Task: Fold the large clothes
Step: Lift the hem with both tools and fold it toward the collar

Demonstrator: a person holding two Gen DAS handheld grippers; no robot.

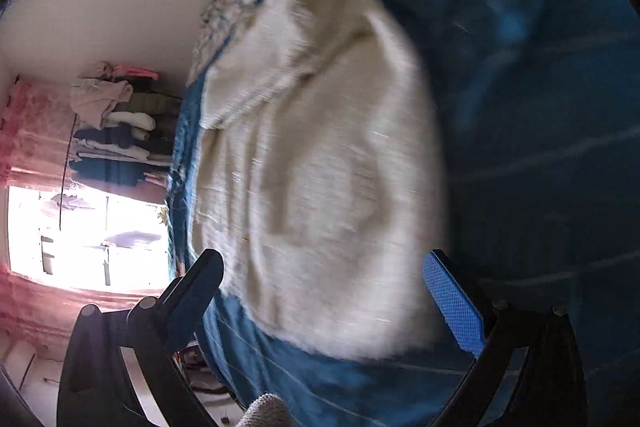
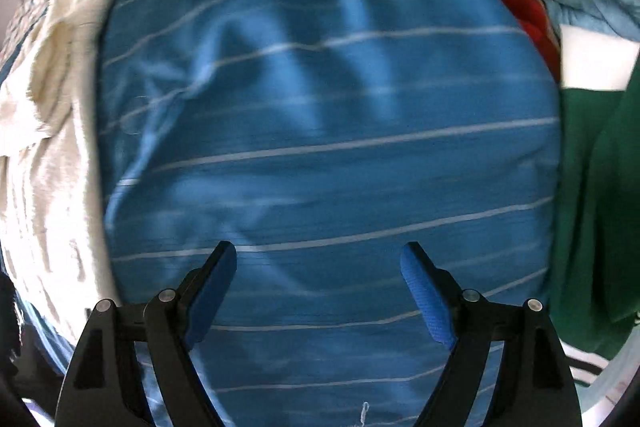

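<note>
- The right gripper [image 2: 320, 269], black with blue pads, sits at the bottom of its own view. Its jaws stand wide apart and nothing is between them. It points straight down at the blue bed sheet with thin white stripes [image 2: 328, 131].
- The left gripper [image 1: 324, 287], at the bottom of its view, is wide open too and holds nothing. It tips downward over the cream fuzzy garment [image 1: 320, 155].
- That cream garment fills the middle of the left view. In the right view it lies along the left edge, well apart from the right gripper.
- What could go wrong: the right gripper could pinch the sheet instead, because only sheet lies under it.
- The pictures are blurry, so a quick grab could miss the garment's edge.
- The garment looks soft and loose, so one layer might slip out and spoil the fold.
- A green cloth [image 2: 592, 195] at the right edge could get grabbed by mistake.
</note>
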